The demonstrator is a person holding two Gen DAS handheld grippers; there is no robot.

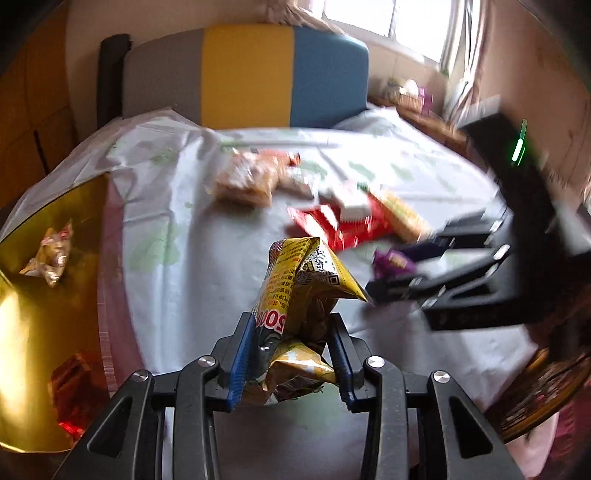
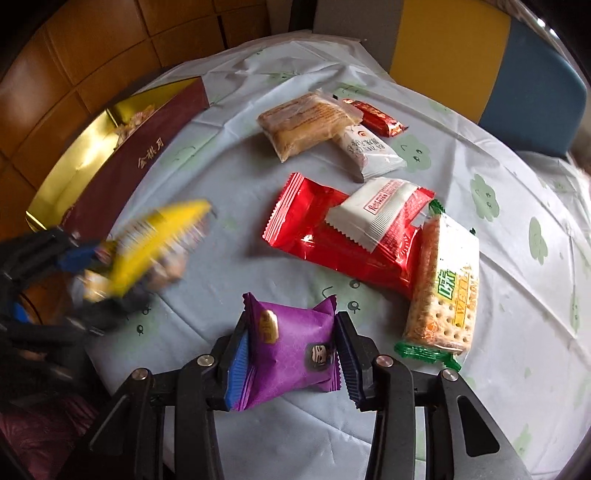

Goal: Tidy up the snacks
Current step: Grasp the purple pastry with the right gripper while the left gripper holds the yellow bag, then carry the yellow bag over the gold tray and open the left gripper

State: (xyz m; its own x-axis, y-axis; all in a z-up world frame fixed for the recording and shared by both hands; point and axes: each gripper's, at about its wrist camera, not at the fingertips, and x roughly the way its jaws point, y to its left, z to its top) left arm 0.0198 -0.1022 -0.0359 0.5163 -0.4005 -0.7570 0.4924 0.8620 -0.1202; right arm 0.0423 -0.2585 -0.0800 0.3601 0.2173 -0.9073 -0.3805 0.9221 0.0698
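My left gripper point(image 1: 291, 328) is shut on a crumpled yellow snack packet point(image 1: 303, 291), held above the tablecloth; it shows blurred in the right wrist view point(image 2: 147, 243). My right gripper point(image 2: 291, 332) is shut on a purple snack packet point(image 2: 291, 350), low over the table; it appears blurred in the left wrist view point(image 1: 391, 262). A gold-lined maroon box point(image 2: 122, 162) at the left holds a few wrapped sweets point(image 1: 50, 254). Loose snacks lie mid-table: a red packet point(image 2: 317, 229), a white packet point(image 2: 376, 210), a cracker pack point(image 2: 443, 280), a cake pack point(image 2: 303, 122).
A white floral tablecloth point(image 2: 517, 184) covers the round table. A grey, yellow and blue chair point(image 1: 243, 74) stands at the far side. A small red bar point(image 2: 376, 116) and another white packet point(image 2: 369, 151) lie by the cake pack. A window point(image 1: 388, 18) is behind.
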